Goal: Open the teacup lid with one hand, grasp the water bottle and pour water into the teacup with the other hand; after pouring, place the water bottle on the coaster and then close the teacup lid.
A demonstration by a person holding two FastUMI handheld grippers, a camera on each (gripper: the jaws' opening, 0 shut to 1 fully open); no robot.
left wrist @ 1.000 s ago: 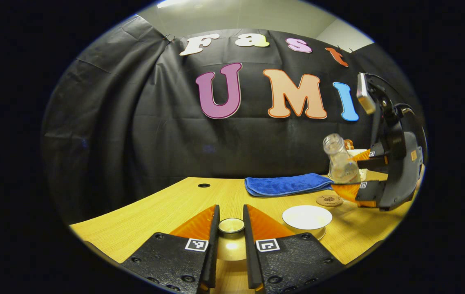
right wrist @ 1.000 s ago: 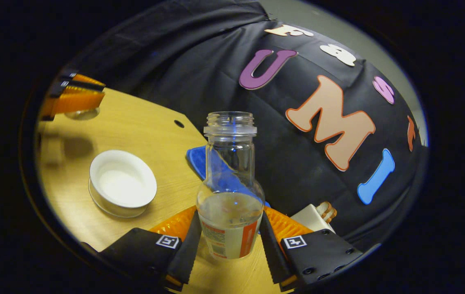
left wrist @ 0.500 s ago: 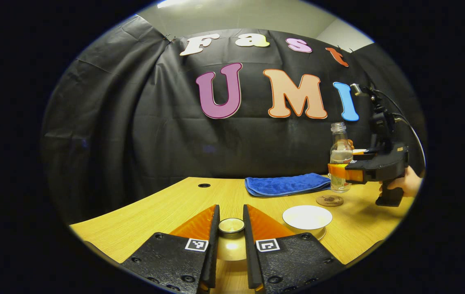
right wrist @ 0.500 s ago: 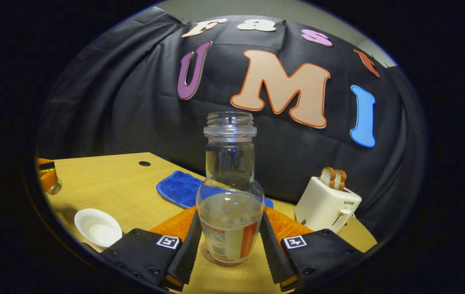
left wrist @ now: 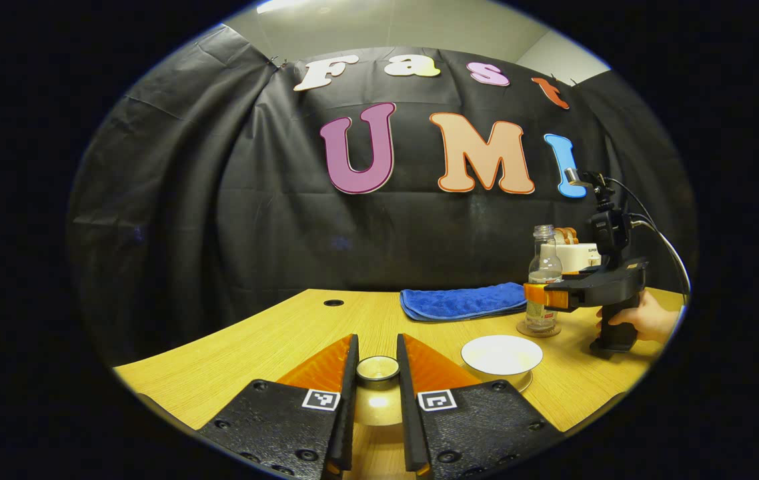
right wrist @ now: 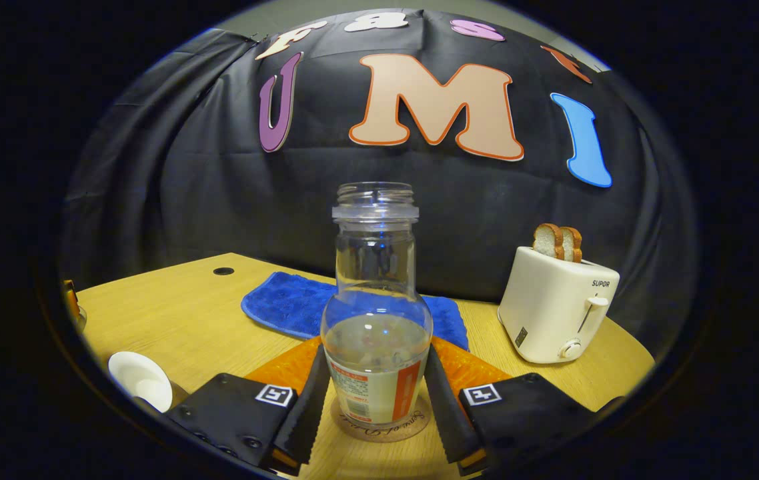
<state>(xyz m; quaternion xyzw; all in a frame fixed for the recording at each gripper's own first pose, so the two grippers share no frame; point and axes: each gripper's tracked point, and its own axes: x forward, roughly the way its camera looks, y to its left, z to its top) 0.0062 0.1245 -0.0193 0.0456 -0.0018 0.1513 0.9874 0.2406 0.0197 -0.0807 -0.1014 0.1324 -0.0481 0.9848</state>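
My right gripper (right wrist: pixel 374 400) pinching water bottle (right wrist: pixel 375 320), upright on coaster (right wrist: pixel 379 425), ready for release. My left gripper (left wrist: pixel 377 373) clamping lid (left wrist: pixel 377 368) clear of open teacup (left wrist: pixel 501 353) on surface (left wrist: pixel 273 333).

Black textured left gripper (left wrist: pixel 377 373) and right gripper (right wrist: pixel 374 390) carry ribbed orange fingers (left wrist: pixel 326 365), square black-and-white markers, dark screws; a black cable trails behind
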